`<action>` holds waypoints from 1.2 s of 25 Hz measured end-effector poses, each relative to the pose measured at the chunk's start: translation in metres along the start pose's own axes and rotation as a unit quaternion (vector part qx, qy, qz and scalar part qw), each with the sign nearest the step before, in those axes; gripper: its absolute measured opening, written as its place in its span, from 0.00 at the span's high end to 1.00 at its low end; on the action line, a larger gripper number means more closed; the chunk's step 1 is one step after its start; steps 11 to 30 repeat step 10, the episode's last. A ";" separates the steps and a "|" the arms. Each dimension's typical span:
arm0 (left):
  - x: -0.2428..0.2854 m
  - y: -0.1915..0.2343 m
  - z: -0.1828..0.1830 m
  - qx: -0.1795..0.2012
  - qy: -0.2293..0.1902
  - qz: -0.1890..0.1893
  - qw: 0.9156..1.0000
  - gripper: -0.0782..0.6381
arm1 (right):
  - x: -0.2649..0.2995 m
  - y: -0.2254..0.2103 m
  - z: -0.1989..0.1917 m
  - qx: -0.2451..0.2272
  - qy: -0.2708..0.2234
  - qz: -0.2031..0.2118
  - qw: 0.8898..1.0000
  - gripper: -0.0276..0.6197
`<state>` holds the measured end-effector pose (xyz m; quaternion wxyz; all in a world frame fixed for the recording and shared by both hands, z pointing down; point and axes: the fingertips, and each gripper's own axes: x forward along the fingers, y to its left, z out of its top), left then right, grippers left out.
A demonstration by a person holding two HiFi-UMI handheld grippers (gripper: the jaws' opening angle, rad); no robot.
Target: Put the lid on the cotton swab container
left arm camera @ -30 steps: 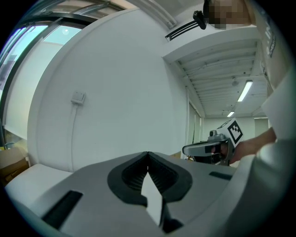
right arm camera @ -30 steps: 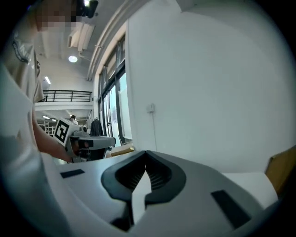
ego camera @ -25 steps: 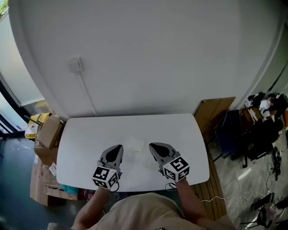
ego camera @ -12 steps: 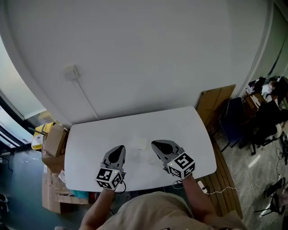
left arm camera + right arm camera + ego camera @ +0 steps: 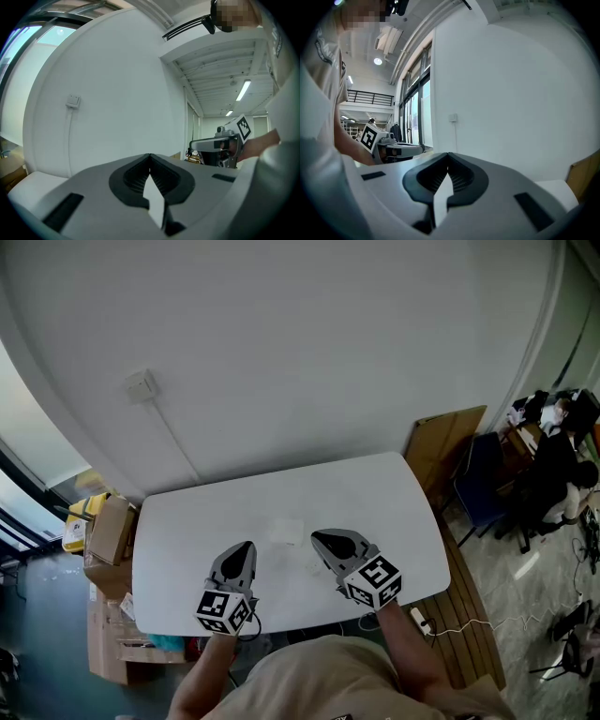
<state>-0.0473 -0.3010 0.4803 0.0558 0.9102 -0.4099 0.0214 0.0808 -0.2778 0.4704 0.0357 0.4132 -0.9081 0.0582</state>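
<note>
On the white table [image 5: 394, 512] lie two faint see-through shapes. One is squarish [image 5: 284, 532] just beyond the grippers, the other [image 5: 312, 570] lies between them. I cannot tell which is the lid and which the swab container. My left gripper [image 5: 242, 548] hovers over the table's near left, its jaws shut and empty [image 5: 150, 157]. My right gripper [image 5: 320, 540] is beside it on the right, also shut with nothing between its jaws [image 5: 448, 155]. Both gripper views look over the jaws at the white wall; neither shows the table objects.
Cardboard boxes [image 5: 103, 531] stand on the floor left of the table. A wooden board [image 5: 441, 442] leans at the table's right end. A wall socket [image 5: 141, 385] with a cable hangs above the table. Chairs and clutter [image 5: 553, 474] fill the far right.
The head view has shifted slightly. Both grippers hold about the same spots over the table and stay shut.
</note>
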 end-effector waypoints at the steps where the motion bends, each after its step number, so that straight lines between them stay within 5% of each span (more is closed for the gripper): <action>1: 0.000 0.001 -0.001 -0.001 0.000 0.001 1.000 0.87 | 0.000 0.000 -0.002 -0.001 0.003 0.000 1.000 0.93; 30: -0.003 0.012 -0.005 -0.007 -0.003 0.010 1.000 0.87 | 0.004 0.003 0.008 -0.009 -0.009 0.001 1.000 0.93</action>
